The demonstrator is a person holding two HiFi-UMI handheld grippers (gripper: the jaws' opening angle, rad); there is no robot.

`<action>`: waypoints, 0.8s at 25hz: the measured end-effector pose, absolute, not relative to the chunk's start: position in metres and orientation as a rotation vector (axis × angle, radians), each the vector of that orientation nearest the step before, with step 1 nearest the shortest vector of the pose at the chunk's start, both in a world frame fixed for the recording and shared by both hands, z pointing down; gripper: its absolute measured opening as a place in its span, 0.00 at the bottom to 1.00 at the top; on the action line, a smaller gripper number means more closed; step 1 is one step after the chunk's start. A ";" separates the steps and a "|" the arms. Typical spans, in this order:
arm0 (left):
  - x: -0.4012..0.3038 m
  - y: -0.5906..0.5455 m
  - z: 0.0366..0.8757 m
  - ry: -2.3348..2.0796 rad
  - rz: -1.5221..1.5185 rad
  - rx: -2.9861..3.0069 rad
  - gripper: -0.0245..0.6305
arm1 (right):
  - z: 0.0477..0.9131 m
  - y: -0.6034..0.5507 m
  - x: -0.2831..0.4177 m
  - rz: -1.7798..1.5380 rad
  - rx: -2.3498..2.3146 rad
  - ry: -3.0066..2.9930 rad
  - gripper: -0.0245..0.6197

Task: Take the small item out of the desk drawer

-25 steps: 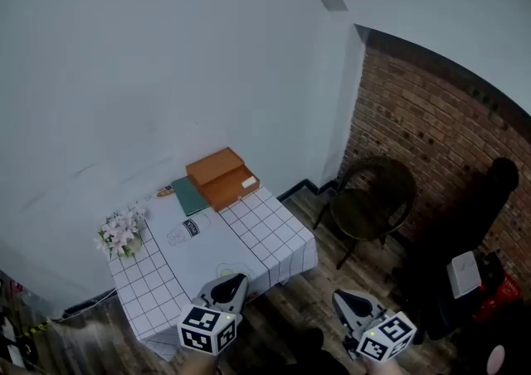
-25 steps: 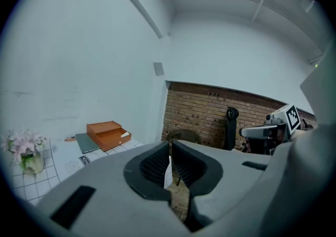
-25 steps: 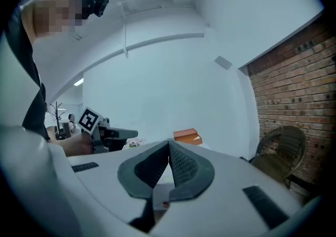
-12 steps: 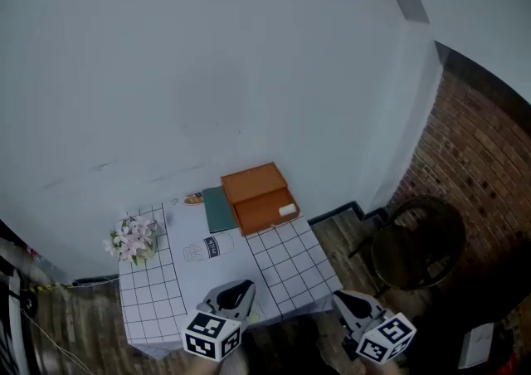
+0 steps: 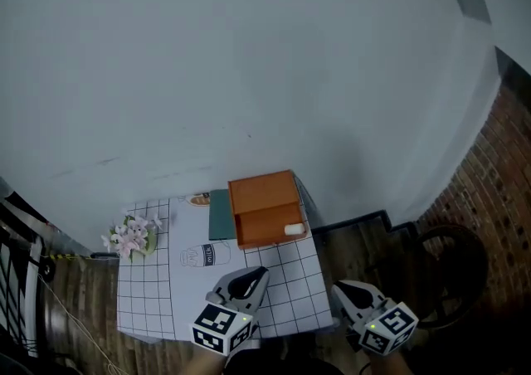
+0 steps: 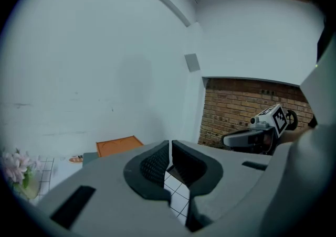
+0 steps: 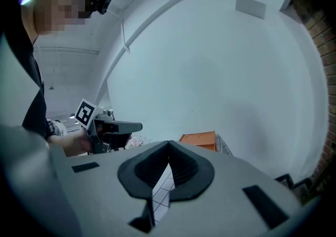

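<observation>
2 claws, L claw (image 5: 253, 274) & R claw (image 5: 340, 289), both closed, empty, at worktop's (image 5: 149, 299) 6 & 5 o'clock. 1 small white item (image 5: 294, 230) lying in open drawer (image 5: 261, 229) of 1 orange box (image 5: 264, 192), 3 o'clock end. 1 green book (image 5: 220, 216) touching box at 9 o'clock; 1 flower bunch (image 5: 129, 235) further out.

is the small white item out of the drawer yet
No, the small white item lies inside the open drawer of the orange box.
</observation>
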State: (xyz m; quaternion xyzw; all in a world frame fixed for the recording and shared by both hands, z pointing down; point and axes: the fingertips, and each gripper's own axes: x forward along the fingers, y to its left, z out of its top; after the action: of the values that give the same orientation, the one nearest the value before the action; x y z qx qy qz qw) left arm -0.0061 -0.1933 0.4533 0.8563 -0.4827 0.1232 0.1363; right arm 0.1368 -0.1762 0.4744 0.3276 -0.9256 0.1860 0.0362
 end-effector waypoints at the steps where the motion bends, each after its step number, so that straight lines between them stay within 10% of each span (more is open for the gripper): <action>1: -0.004 -0.199 0.455 -1.398 0.374 2.479 0.08 | 0.476 -0.181 0.138 0.582 0.993 -2.848 0.05; 20: 0.020 -0.311 0.529 -1.144 0.842 2.638 0.12 | 0.512 -0.257 0.158 0.697 1.063 -2.732 0.05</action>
State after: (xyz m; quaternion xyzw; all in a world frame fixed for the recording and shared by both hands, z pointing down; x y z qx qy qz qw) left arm 0.0200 -0.3108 0.5289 0.8781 -0.3809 0.2804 0.0728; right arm 0.1578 -0.2569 0.5117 0.3522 -0.9047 0.2309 0.0642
